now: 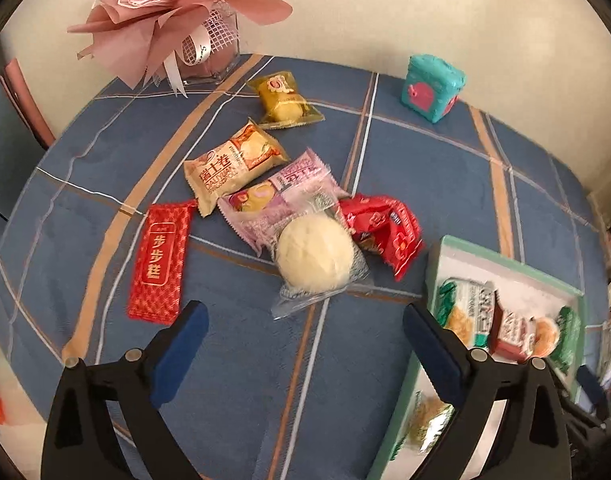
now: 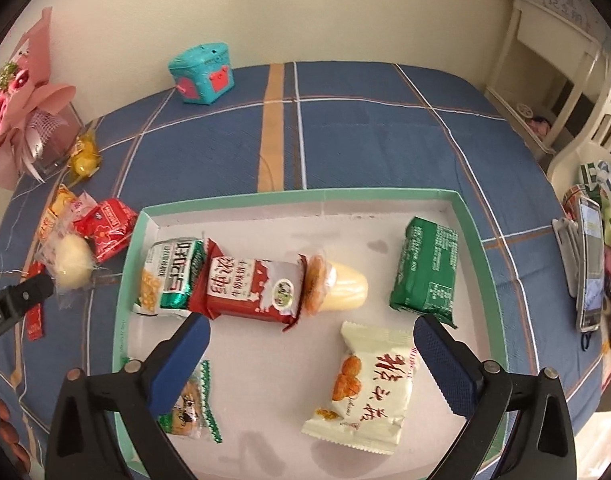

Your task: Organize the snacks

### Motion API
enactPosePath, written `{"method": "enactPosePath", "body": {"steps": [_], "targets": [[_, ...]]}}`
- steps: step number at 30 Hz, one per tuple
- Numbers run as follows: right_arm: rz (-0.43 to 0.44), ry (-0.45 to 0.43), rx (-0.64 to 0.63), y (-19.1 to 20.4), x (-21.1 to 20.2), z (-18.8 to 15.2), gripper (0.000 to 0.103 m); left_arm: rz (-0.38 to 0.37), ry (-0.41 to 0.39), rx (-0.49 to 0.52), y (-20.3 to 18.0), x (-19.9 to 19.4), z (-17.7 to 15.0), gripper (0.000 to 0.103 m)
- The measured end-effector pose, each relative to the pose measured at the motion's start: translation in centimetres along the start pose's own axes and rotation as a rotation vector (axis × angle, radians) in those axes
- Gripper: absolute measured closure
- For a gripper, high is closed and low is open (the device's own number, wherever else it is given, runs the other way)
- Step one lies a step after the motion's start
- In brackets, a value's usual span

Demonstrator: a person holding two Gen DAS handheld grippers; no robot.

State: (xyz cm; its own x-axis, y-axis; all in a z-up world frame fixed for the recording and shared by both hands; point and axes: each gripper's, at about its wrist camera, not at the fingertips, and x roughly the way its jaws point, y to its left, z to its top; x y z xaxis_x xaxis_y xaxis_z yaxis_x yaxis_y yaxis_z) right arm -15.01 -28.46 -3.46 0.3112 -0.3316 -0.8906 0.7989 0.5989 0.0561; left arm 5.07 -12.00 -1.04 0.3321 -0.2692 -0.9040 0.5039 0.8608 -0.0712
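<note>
In the left wrist view my left gripper [image 1: 305, 320] is open and empty, just in front of a clear-wrapped white bun [image 1: 315, 258]. Around the bun lie a pink pack [image 1: 281, 196], a beige roll pack [image 1: 235, 166], a red pack [image 1: 381, 228], a flat red sachet [image 1: 159, 258] and a yellow pastry pack [image 1: 285, 100]. In the right wrist view my right gripper [image 2: 311, 336] is open and empty over the green-rimmed white tray [image 2: 297, 194], which holds a red-white pack [image 2: 249, 288], a green pack [image 2: 425, 266], a cream pack [image 2: 365, 388] and a jelly cup [image 2: 345, 286].
A pink bouquet in a glass vase [image 1: 209, 52] stands at the back left and a teal box [image 1: 431, 88] at the back. The tray [image 1: 505, 262] is to the right of the loose snacks. A phone on a stand [image 2: 589, 256] is at the table's right edge.
</note>
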Motion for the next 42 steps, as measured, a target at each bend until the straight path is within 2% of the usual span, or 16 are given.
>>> {"method": "enactPosePath", "body": {"steps": [4, 7, 10, 16, 24, 30, 36, 42], "targets": [[0.011, -0.056, -0.032, 0.9, -0.4, -0.2, 0.000, -0.023, -0.012, -0.031, 0.7, -0.1, 0.4, 0.005], [0.002, -0.064, -0.061, 1.9, -0.6, -0.1, 0.000, -0.042, -0.036, -0.054, 1.8, -0.3, 0.8, 0.005], [0.038, -0.060, -0.057, 2.7, -0.6, 0.0, 0.000, -0.014, -0.074, -0.055, 3.1, -0.4, 1.1, 0.005], [0.128, -0.042, -0.096, 5.8, -0.8, -0.3, 0.000, 0.076, -0.086, -0.087, 6.7, 0.4, 1.4, 0.005], [0.246, -0.038, -0.134, 10.5, -1.1, -0.6, 0.000, 0.094, -0.060, -0.206, 12.0, 1.4, 1.4, 0.005], [0.325, -0.027, -0.190, 15.0, -1.0, -1.0, 0.000, 0.089, -0.050, -0.273, 14.6, 2.0, 1.4, 0.001], [0.364, -0.010, -0.192, 17.5, 0.0, -0.6, 0.000, 0.013, -0.017, -0.348, 16.4, 2.7, 1.5, 0.001], [0.355, -0.005, -0.214, 18.9, 1.1, 0.0, 0.000, -0.018, 0.026, -0.323, 16.1, 4.4, 1.8, 0.001]]}}
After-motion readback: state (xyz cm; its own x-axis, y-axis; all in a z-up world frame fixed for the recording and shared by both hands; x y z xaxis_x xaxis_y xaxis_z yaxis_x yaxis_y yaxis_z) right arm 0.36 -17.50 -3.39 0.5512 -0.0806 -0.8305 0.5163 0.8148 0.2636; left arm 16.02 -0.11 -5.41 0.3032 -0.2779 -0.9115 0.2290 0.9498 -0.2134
